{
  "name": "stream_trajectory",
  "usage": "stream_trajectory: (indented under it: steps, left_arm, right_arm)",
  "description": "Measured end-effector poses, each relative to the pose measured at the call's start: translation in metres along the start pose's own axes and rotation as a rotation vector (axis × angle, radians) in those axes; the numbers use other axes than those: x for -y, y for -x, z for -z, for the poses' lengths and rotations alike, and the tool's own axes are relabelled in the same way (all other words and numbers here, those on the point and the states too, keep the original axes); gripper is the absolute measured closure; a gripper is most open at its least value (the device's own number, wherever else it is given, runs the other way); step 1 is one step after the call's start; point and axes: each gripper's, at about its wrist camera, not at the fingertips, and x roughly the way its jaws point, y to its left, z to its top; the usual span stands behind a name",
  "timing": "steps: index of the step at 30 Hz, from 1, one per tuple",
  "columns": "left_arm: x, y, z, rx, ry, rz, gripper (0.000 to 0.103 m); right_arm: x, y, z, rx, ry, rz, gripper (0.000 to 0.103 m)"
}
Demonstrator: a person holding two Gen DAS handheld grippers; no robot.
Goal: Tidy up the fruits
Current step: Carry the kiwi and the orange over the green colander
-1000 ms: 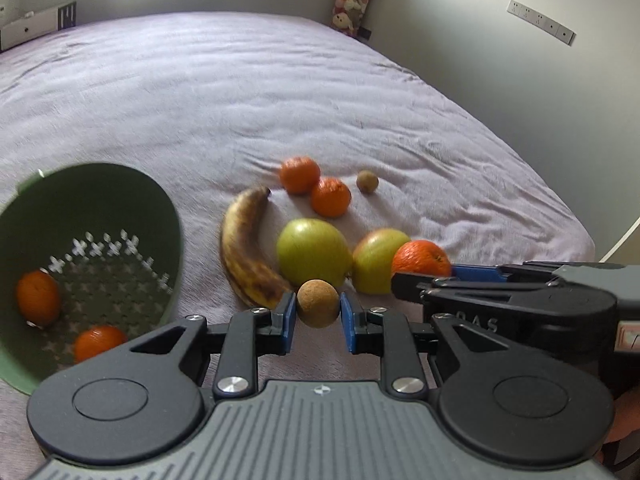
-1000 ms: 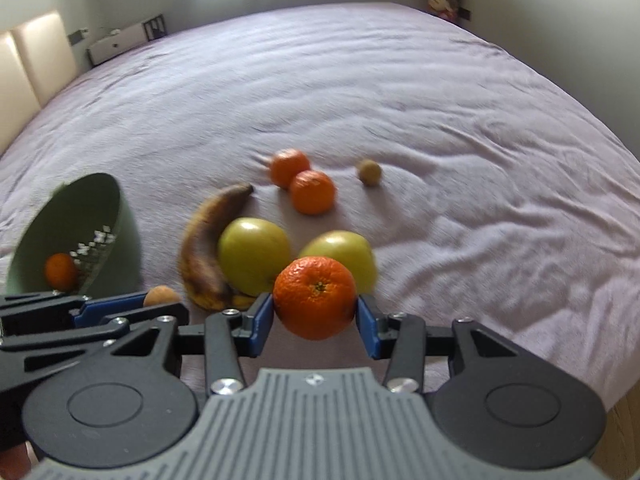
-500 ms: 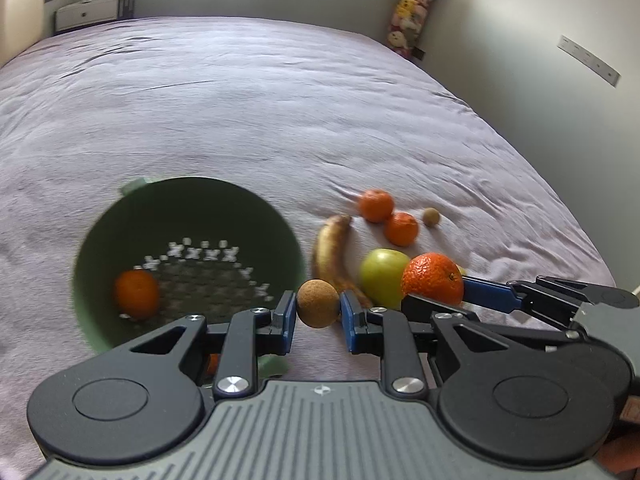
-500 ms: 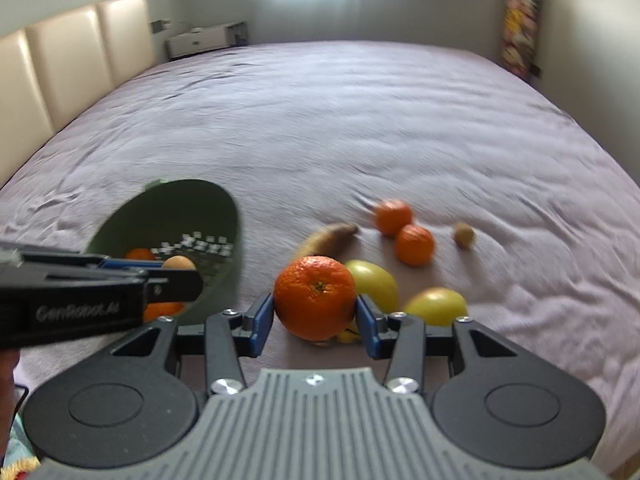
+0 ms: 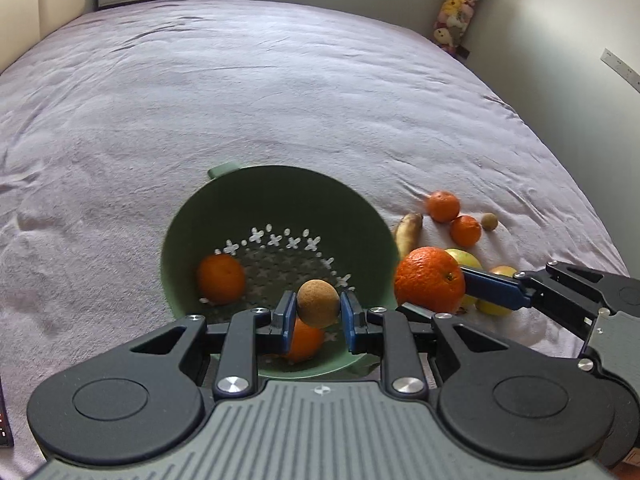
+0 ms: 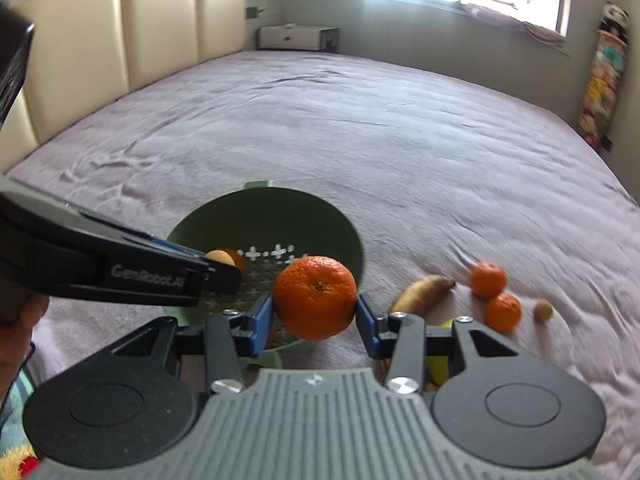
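Note:
My left gripper (image 5: pixel 318 309) is shut on a small round brown fruit (image 5: pixel 318 303), held above the green colander (image 5: pixel 276 188), which has two oranges (image 5: pixel 221 279) inside. My right gripper (image 6: pixel 315 316) is shut on a large orange (image 6: pixel 315 297), at the colander's (image 6: pixel 320 208) right rim. From the left wrist view that orange (image 5: pixel 430 280) hangs just outside the rim. On the bed lie a banana (image 6: pixel 422 294), two oranges (image 6: pixel 487 279), a small brown fruit (image 6: pixel 543 310) and two yellow-green apples (image 5: pixel 466 258), partly hidden.
A wide mauve bedspread (image 5: pixel 280 92) stretches far beyond the colander. A padded cream headboard (image 6: pixel 120 48) stands at the left, a white box (image 6: pixel 296 38) by the far wall, and soft toys (image 5: pixel 456 8) hang in the corner.
Both grippers carried their fruit leftwards from the pile to the colander, which now sits in the middle of both views. The grips stayed the same.

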Motion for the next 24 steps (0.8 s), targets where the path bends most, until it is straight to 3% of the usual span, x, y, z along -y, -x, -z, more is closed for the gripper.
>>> stream_trajectory:
  steps: [5, 11, 19, 24]
  left_arm:
    - [-0.013, -0.007, -0.001, -0.023, 0.033, 0.0, 0.077]
    - [-0.023, -0.022, 0.0, -0.064, 0.052, -0.053, 0.077]
    - [-0.025, -0.042, 0.001, -0.114, 0.006, -0.126, 0.077]
    - [-0.028, -0.053, 0.002, -0.14, 0.012, -0.124, 0.077]
  right_arm:
    - [-0.01, -0.016, -0.014, -0.049, 0.091, -0.012, 0.061]
    - [-0.02, -0.038, -0.023, -0.096, 0.218, -0.02, 0.061]
    - [-0.023, -0.072, -0.019, -0.17, 0.294, -0.043, 0.061]
    - [-0.021, -0.088, -0.017, -0.204, 0.312, -0.041, 0.061]
